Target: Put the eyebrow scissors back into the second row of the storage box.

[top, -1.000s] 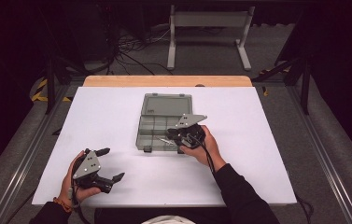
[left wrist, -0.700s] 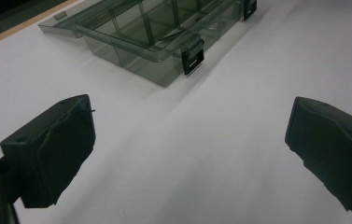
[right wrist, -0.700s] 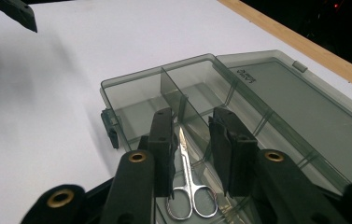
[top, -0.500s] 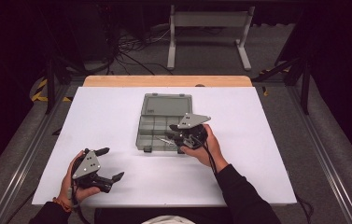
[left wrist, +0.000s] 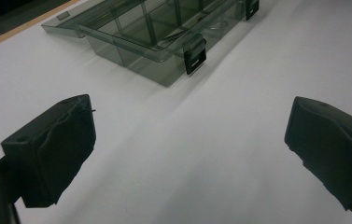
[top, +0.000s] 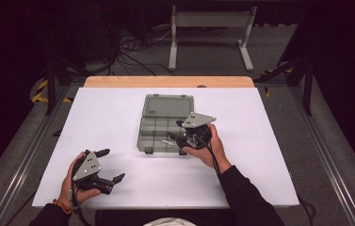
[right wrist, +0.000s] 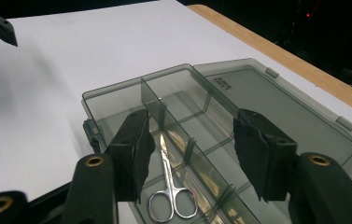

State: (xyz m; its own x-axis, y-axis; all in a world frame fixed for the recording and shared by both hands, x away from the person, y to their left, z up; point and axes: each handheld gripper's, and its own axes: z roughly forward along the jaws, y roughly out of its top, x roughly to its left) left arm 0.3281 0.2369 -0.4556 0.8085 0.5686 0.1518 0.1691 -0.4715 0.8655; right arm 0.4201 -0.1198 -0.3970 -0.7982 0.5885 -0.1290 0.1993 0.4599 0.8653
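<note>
Here, my right hand-held gripper (right wrist: 190, 154) hangs with jaws wide over the open smoky plastic box (top: 165, 123) at the middle of the white tabletop (top: 109, 117), small steel scissors (right wrist: 170, 189) lying in a near compartment below. My left hand-held gripper (top: 108, 165), jaws also spread wide and empty, rests well apart near the tabletop's front edge.

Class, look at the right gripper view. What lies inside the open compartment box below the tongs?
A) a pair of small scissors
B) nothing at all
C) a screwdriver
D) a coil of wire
A: a pair of small metal scissors lies in a long compartment of the clear grey box, below the open right tongs.
</note>
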